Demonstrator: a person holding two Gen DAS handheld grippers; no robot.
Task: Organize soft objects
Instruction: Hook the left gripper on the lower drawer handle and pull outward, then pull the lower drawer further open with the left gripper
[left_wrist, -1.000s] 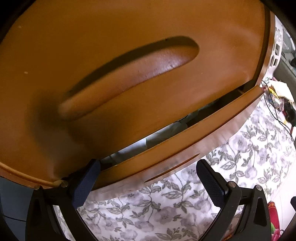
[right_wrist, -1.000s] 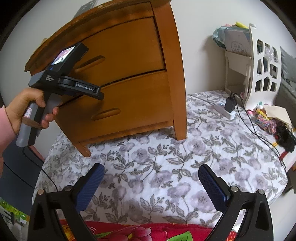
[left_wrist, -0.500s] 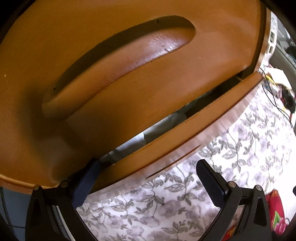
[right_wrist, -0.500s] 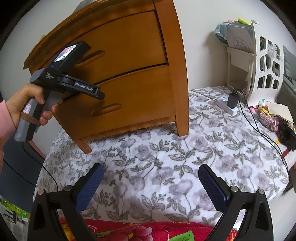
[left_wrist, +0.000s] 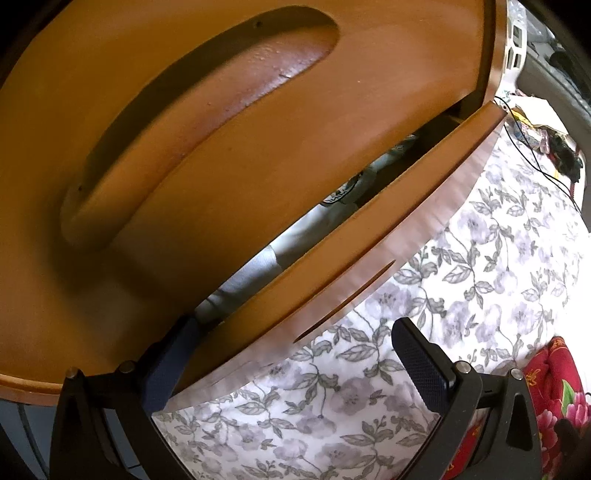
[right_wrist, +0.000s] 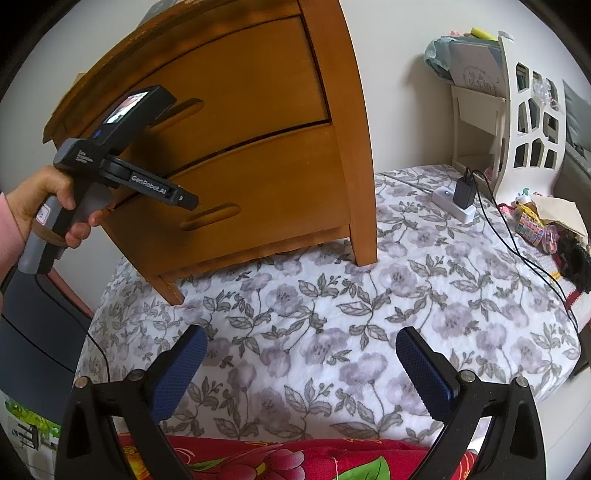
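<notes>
Left gripper (left_wrist: 291, 354) at the wooden nightstand's (right_wrist: 258, 147) lower drawer (left_wrist: 332, 266); right gripper (right_wrist: 299, 363) over the floral bedspread (right_wrist: 332, 314).

Both jaws stand spread, holding nothing. Pale folded clothes (left_wrist: 258, 266) lie inside the slightly open drawer, a small label on them unreadable. "GenRobot.AI" is printed on the left gripper's body, seen at left in the right wrist view.

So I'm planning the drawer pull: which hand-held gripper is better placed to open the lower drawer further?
Left. The left hand-held gripper is open right at the lower drawer's front, one finger in the gap above it. The right hand-held gripper hangs open over the floral bedspread, well back from the nightstand.
</notes>
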